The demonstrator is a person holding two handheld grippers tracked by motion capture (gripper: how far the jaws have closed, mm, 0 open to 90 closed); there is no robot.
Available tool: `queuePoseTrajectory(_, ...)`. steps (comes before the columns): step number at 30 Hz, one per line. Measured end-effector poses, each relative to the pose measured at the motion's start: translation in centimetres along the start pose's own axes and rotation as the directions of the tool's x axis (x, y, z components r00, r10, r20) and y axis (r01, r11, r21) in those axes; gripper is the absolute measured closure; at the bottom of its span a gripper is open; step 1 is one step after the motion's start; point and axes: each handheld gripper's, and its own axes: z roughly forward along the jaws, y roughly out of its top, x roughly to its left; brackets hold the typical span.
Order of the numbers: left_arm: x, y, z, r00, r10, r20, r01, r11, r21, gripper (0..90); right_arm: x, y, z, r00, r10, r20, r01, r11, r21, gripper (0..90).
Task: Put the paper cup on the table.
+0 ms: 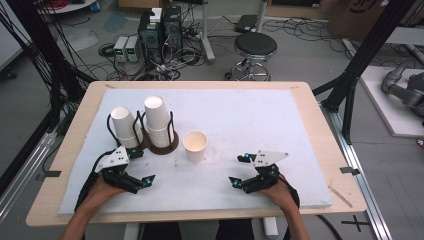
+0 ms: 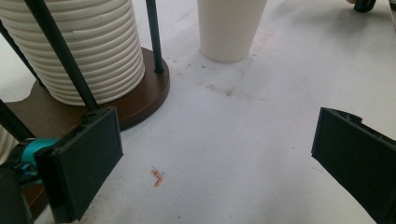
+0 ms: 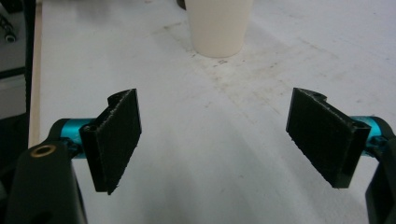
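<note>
High view is showing me both claws resting low on the white worktop (image 1: pixel 250 125), nearest the person's edge, with a single paper cup (image 1: pixel 195 146) standing upright between and beyond them. I am reading this as the approach step: nothing is picked up yet. The left claw (image 1: pixel 142 170) is standing wide open and empty, just in front of the cup holder (image 1: pixel 165 145); the right claw (image 1: pixel 239 170) is likewise gaping with nothing between its pads (image 3: pixel 116 140), pointing toward the lone cup. The next move, I judge, is calling for one claw to advance and straddle the cup wall without tipping it. The holder is carrying two stacks of nested paper cups (image 1: pixel 158 120), mouths down. The lone cup is looking empty from above.
</note>
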Motion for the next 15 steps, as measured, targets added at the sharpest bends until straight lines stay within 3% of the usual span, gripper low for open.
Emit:
queuePoseTrajectory(3, 0.1, -0.02, -0.06, 0.9999, -0.01, -0.002, 0.01, 0.9999, -0.005, 1.8, -0.11, -0.11, -0.17, 0.9998, 0.017, -0.009, -0.018, 0.9997, -0.015, 18.7)
queuePoseTrajectory(15, 0.09, -0.02, -0.06, 0.9999, -0.011, -0.004, 0.011, 0.9999, -0.005, 1.8, 0.01, -0.28, -0.44, 0.9999, 0.012, -0.006, -0.012, 0.999, -0.043, 18.7)
